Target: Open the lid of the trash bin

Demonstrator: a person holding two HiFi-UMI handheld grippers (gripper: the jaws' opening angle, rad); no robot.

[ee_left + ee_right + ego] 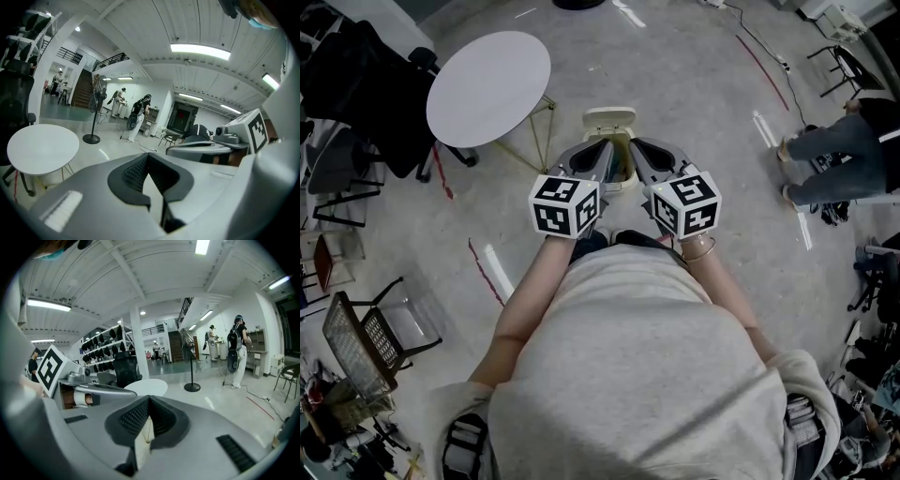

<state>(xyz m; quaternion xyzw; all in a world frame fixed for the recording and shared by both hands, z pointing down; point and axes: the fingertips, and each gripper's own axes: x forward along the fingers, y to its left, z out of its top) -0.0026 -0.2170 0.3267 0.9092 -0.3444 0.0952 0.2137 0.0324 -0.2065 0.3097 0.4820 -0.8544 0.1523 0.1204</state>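
Firstly, the head view looks down on the person's arms. They hold the left tongs (602,150) and the right tongs (639,148) side by side above the cream trash bin (609,120), which stands on the floor near a round white table (487,89). Only this view shows the bin; I cannot tell if its lid is up. Next, the left gripper view shows its tips meeting, with nothing between, and a standing fan (93,112) beyond. Lastly, the right gripper view shows the same closed, empty tips.
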